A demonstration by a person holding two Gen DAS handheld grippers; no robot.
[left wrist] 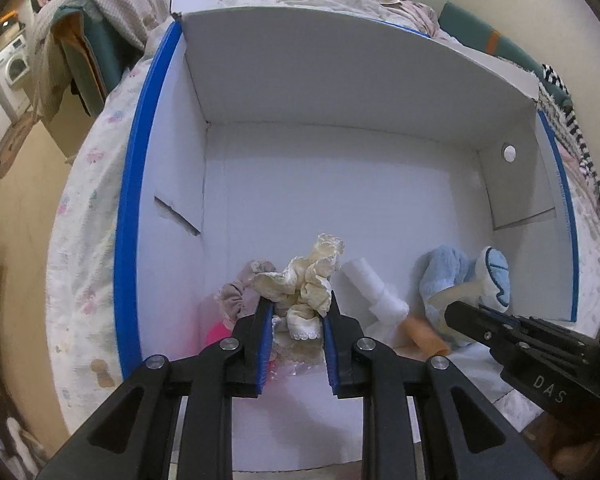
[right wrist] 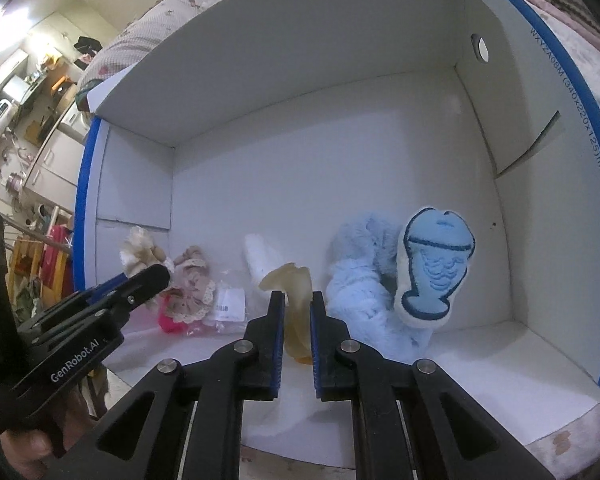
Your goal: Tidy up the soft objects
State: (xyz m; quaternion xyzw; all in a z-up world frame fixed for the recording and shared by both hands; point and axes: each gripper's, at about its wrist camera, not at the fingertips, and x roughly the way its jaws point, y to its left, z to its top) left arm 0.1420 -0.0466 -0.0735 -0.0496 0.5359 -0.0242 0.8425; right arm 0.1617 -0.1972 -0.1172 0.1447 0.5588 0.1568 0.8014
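Note:
A white cardboard box (left wrist: 340,184) with blue edges lies open on a bed. My left gripper (left wrist: 300,304) is shut on a cream ruffled scrunchie (left wrist: 308,276) near the box's front left. A beige-pink scrunchie (left wrist: 240,292) and a pink item in a clear bag (left wrist: 220,332) lie just left of it. My right gripper (right wrist: 296,300) is shut on a translucent yellowish soft piece (right wrist: 296,292). A fluffy light-blue slipper with a fish-patterned sole (right wrist: 432,264) stands to its right. A white foam roll (right wrist: 260,260) lies behind it.
The box walls (right wrist: 540,160) rise on all sides, with a flap at the back. Quilted bedding (left wrist: 84,200) surrounds the box. An orange-tan tube (left wrist: 424,332) lies by the white roll. Room furniture (right wrist: 40,120) shows at far left.

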